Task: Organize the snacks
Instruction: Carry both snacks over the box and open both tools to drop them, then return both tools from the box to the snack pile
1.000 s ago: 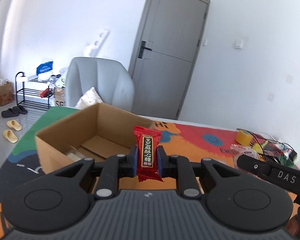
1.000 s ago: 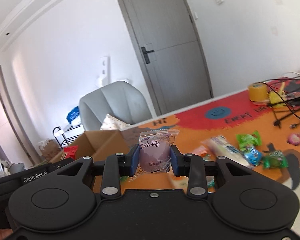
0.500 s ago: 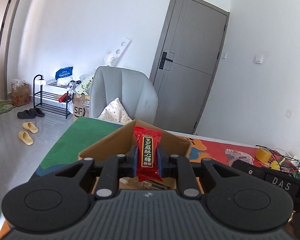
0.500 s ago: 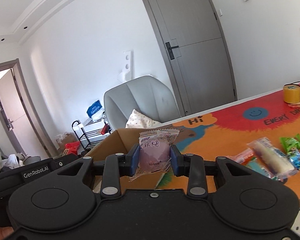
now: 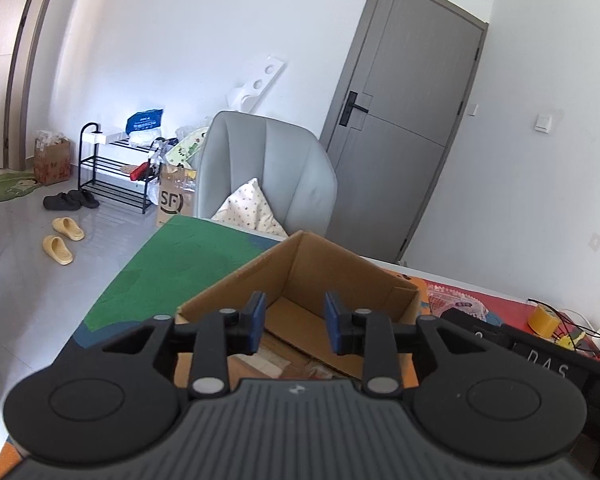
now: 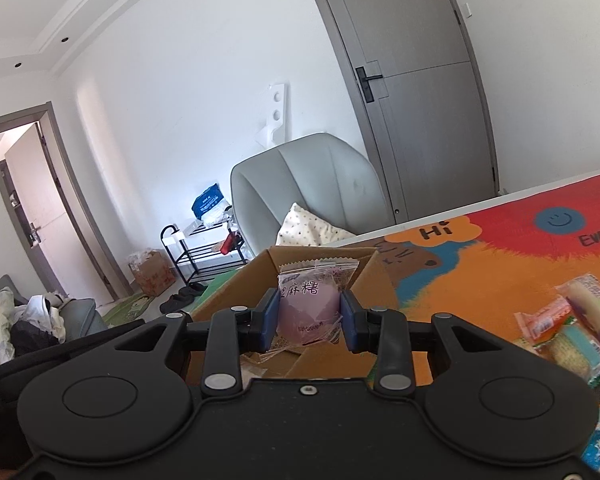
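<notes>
Your left gripper (image 5: 295,322) hangs over the cardboard box (image 5: 332,276), jaws opening with nothing between them. Your right gripper (image 6: 310,322) pinches a purple snack packet (image 6: 310,304) between its pads, above the box's near edge; more snacks (image 6: 572,328) lie right.

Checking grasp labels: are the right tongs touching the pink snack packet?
Touching. The right wrist view shows both blue pads pressed against the pink snack packet, held in the right tongs.

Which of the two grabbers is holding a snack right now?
The right gripper. It pinches a pale purple mochi packet between its blue pads above the cardboard box. The left gripper is opening with nothing between its pads.
</notes>
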Motion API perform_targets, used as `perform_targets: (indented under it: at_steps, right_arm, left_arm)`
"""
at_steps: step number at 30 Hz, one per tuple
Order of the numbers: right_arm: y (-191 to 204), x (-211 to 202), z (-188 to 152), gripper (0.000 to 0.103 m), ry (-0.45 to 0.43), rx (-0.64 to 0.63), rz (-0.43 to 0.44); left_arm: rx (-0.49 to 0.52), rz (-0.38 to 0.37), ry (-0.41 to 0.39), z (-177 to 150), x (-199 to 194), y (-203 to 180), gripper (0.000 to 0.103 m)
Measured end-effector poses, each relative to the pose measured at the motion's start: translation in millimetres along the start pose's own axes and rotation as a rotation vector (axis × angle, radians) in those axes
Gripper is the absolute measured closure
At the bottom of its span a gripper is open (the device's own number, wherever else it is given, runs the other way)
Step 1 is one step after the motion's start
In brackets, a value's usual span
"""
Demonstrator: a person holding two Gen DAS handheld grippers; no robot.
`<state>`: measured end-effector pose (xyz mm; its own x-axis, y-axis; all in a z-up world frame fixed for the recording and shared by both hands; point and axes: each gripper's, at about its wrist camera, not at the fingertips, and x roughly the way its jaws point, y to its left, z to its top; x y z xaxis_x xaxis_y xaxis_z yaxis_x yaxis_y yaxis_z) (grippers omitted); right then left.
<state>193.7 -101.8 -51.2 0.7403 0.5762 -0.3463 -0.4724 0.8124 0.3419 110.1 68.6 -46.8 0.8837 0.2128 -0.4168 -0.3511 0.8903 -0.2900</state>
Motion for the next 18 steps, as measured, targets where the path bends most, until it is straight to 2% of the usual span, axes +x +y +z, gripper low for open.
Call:
perform_targets:
  at_steps: [3, 10, 11, 12, 14, 18]
  right_arm:
    - [3, 6, -1, 0.069, 0.012, 0.006, 0.014]
    - [14, 15, -3, 0.068, 0.025, 0.007, 0.045]
    - [14, 16, -2, 0.065, 0.030, 0.007, 0.055]
    - [14, 17, -2, 0.053, 0.035, 0.012, 0.061]
    - [10, 16, -1, 0.038, 0.039, 0.032, 0.053]
    - [3, 6, -3, 0.036, 0.031, 0.045, 0.024]
  left_arm:
    - [-0.010, 0.020, -0.006, 1, -2, 7, 0.066]
    - [-0.019, 0.051, -0.027, 0, -12, 16, 0.036]
    - [-0.019, 0.055, -0.032, 0, -13, 18, 0.033]
    - [-0.019, 0.062, -0.037, 0, -14, 18, 0.027]
    - [-0.017, 0.086, -0.047, 0, -16, 19, 0.019]
    - [-0.023, 0.117, -0.061, 0, -18, 20, 0.012]
